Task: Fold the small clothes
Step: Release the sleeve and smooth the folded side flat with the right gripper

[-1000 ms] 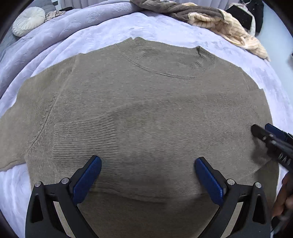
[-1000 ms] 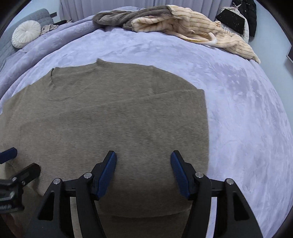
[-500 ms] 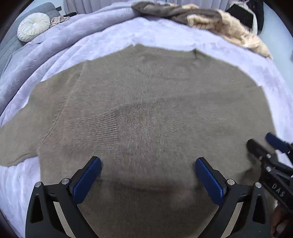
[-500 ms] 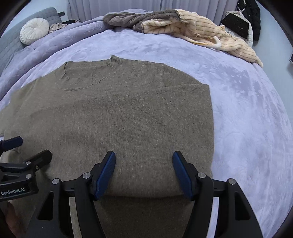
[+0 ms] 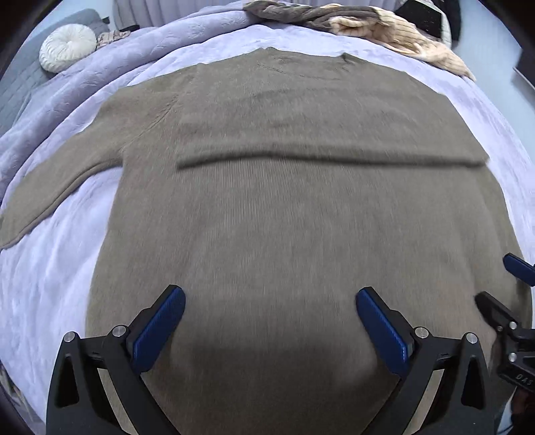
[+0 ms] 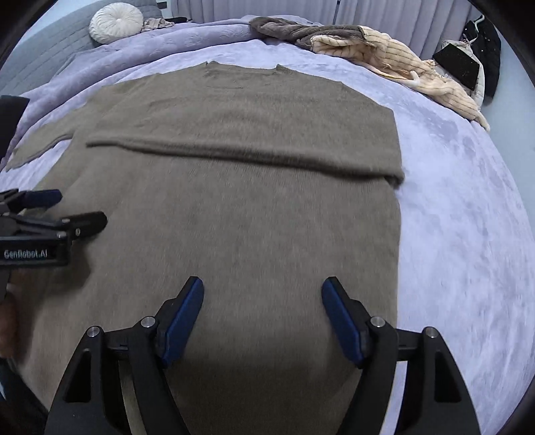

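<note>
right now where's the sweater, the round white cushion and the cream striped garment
sweater (image 5: 284, 217): left wrist view, middle of the body panel
round white cushion (image 6: 116, 20): right wrist view, its centre
cream striped garment (image 6: 401, 63): right wrist view, the ribbed middle part

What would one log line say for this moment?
left gripper: open, empty | right gripper: open, empty | sweater: flat on bed, right sleeve folded across

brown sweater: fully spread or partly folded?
Partly folded. The right sleeve lies across the sweater chest; the left sleeve is out flat on the bedspread.
</note>
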